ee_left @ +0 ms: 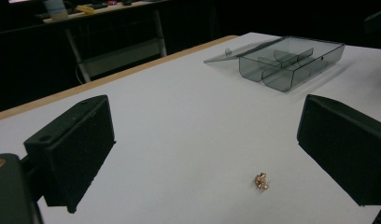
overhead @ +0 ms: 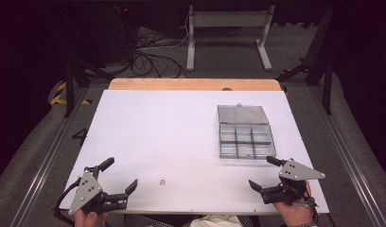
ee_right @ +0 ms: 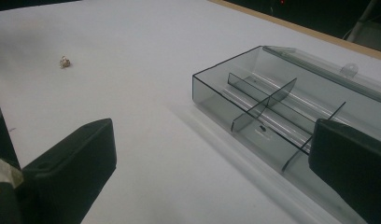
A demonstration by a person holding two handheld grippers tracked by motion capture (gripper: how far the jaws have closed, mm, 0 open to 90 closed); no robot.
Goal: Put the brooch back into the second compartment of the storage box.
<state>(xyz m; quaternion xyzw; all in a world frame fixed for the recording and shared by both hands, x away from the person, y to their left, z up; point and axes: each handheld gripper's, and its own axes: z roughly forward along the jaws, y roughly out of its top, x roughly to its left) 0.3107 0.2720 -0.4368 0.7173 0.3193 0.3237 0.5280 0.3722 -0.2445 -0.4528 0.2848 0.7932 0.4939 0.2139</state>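
2 grippers, jaws wide, empty | left gripper [overhead: 119,176], right gripper [overhead: 265,172] at near table [overhead: 148,118] edge | trinket [overhead: 162,181] between

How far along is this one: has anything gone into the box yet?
Done: the box lies open, lid flat behind it; its compartments look empty. In hand: nothing. The left gripper and right gripper rest open at the near edge of the table, jaws bare. Left: the small gold trinket lies loose between them, untouched, so probably the whole pick and drop.
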